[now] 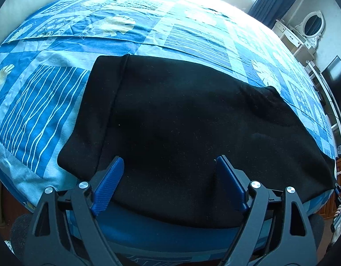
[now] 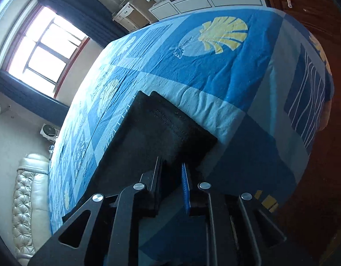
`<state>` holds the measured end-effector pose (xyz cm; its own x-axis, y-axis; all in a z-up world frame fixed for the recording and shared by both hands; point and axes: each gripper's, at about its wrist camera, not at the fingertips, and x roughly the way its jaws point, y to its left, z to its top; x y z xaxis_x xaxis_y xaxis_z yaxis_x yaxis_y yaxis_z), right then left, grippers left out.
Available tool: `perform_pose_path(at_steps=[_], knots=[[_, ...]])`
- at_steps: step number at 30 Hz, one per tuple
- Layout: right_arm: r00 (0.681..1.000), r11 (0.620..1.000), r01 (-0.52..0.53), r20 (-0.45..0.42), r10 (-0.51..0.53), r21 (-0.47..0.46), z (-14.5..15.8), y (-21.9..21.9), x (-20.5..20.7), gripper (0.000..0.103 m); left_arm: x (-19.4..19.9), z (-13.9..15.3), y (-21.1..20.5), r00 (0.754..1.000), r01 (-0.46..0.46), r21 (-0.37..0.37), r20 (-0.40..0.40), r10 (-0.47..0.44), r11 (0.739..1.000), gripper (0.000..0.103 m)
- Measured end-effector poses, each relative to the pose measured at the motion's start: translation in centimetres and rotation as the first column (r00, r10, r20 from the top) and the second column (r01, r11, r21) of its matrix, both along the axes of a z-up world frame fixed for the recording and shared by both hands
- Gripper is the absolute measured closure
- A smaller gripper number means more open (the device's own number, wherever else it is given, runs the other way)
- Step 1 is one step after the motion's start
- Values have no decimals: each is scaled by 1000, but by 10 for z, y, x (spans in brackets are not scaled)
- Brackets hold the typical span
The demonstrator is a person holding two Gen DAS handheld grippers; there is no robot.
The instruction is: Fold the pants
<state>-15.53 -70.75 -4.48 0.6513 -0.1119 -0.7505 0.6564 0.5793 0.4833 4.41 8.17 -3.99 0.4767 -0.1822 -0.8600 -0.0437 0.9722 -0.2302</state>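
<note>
The black pants (image 1: 181, 119) are spread flat on the blue patterned bedspread (image 1: 48, 102) near the bed's edge. The left tongs (image 1: 168, 161) are held released above the fabric. The right tongs (image 2: 172, 166) are clenched on the pants' end.

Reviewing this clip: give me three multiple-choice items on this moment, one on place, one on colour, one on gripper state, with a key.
1. Where do the pants lie?
A. on the bed
B. on the floor
C. on a chair

2. What colour are the pants?
A. white
B. black
C. red

3. How is the left gripper?
A. shut on cloth
B. out of view
C. open

Key: A, the dark cloth is spread over the blue patterned bedspread; B, it reads black in both views; C, its blue fingers stand wide apart, while the right gripper pinches the pants' edge.
</note>
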Motion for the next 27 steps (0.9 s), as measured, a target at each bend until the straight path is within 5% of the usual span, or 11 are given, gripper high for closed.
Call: perform_pose_path(at_steps=[3, 7, 12, 15, 17, 20, 25, 27], knots=[[999, 989, -32, 0, 33, -142, 24, -9, 19, 74, 1, -1, -1, 1000, -2, 3, -2, 2, 1000, 17], [989, 979, -143, 20, 147, -145, 28, -33, 68, 57, 2, -2, -4, 1000, -1, 25, -3, 1, 1000, 15], [950, 938, -299, -146, 276, -174, 4, -41, 125, 43, 1, -3, -6, 1000, -13, 39, 2, 13, 999, 15], [929, 921, -360, -153, 338, -147, -9, -39, 139, 42, 2, -3, -6, 1000, -15, 47, 1, 15, 999, 15], [917, 911, -384, -177, 358, -148, -13, -35, 142, 72, 2, -4, -7, 1000, -16, 52, -1, 16, 999, 15], [923, 909, -375, -162, 349, -183, -5, -35, 135, 92, 3, -4, -9, 1000, -20, 57, -6, 20, 998, 13], [962, 929, -274, -74, 264, -250, 16, -41, 115, 96, 5, -5, -10, 1000, -23, 65, -12, 24, 998, 12], [965, 938, -256, -116, 235, -231, 4, -46, 117, 100, 6, -6, -10, 1000, -24, 65, -13, 25, 998, 12]])
